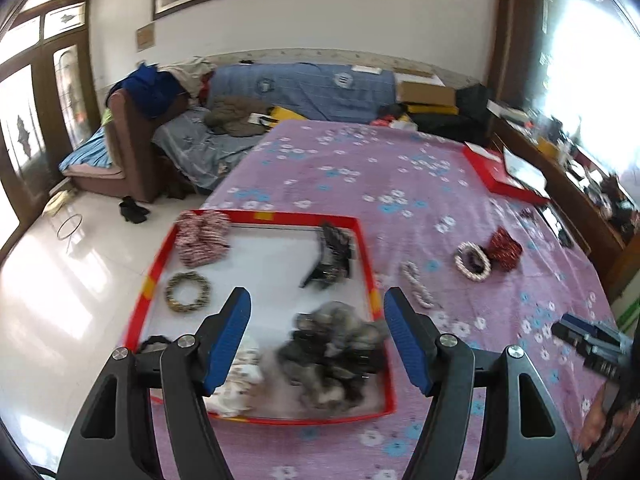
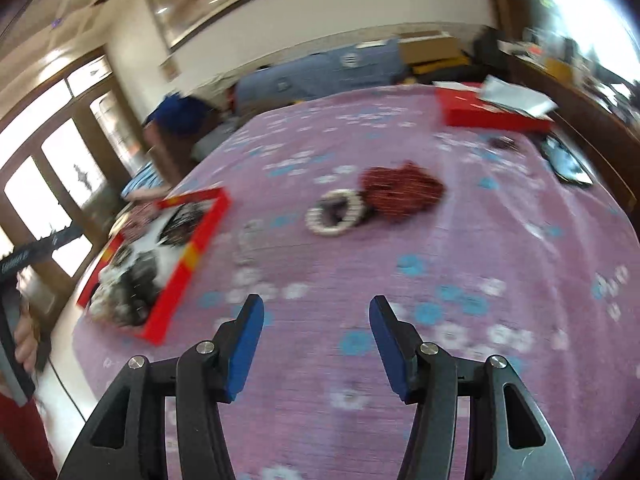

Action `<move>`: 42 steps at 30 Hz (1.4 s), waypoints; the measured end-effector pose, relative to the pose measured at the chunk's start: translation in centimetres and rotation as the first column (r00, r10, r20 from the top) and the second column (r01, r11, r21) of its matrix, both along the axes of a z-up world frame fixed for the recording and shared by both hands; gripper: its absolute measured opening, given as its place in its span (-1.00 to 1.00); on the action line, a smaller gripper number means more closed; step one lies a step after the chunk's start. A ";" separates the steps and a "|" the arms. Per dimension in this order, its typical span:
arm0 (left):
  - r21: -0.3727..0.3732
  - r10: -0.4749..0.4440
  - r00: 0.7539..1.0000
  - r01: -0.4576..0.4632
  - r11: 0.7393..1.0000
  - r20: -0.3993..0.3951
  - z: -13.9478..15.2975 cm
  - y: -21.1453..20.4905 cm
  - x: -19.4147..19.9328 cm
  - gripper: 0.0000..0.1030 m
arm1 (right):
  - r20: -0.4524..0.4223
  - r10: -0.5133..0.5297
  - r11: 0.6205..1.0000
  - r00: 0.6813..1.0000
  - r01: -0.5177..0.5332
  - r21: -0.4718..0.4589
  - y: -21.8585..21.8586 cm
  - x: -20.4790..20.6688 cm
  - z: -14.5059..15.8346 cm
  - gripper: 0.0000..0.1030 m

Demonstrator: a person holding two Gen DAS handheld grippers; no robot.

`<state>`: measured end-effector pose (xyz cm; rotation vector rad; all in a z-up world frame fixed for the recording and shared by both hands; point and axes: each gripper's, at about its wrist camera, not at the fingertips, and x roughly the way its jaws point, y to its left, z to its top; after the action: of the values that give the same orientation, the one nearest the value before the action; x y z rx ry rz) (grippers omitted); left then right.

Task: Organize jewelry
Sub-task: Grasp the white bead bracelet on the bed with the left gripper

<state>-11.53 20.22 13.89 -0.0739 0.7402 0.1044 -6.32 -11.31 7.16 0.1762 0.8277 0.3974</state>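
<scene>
A red-rimmed tray (image 1: 362,252) with a white floor lies on the purple flowered cloth. It holds a red-and-white bracelet pile (image 1: 202,238), a tan bead bracelet (image 1: 188,292), dark pieces (image 1: 332,256) and a grey heap (image 1: 336,344). My left gripper (image 1: 318,300) is open and empty above the tray's near half. On the cloth to the right lie a white bead bracelet (image 1: 473,261), a red bead pile (image 1: 505,245) and a pale bracelet (image 1: 418,284). My right gripper (image 2: 316,308) is open and empty above bare cloth, short of the white bracelet (image 2: 335,213) and red pile (image 2: 402,188). The tray (image 2: 188,256) sits at its left.
A red box lid (image 1: 500,176) with white paper lies at the far right of the table. A dark flat item (image 2: 566,162) lies near the right edge. A sofa (image 1: 304,88) with clothes stands behind. The table's left edge drops to a tiled floor (image 1: 60,280).
</scene>
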 end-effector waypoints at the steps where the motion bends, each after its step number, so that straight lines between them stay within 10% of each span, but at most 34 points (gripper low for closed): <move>1: 0.006 -0.011 1.000 0.011 1.000 -0.006 -0.2 -0.7 0.2 0.32 | -0.012 -0.022 1.000 1.000 0.022 0.014 -1.1 0.2 -0.3 0.15; 19: -0.034 -0.145 0.961 0.141 0.989 -0.235 -8.3 -11.1 11.1 0.30 | -0.095 -0.057 0.993 0.994 0.066 0.094 -5.1 3.1 -2.7 0.15; 38: -0.012 -0.117 0.938 0.120 0.993 -0.326 -12.1 -10.8 14.5 -0.90 | -0.093 0.019 0.998 0.995 -0.014 0.054 -0.6 10.8 -2.6 0.14; 42: -0.041 -0.137 0.936 0.130 0.991 -0.325 -11.9 -10.8 14.1 -0.90 | -0.107 0.056 0.998 0.993 -0.055 0.007 2.5 12.6 -3.4 -0.30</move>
<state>2.55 9.46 2.00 -0.0235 1.0766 -0.0218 6.28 -8.85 3.77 0.1802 0.9395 0.4449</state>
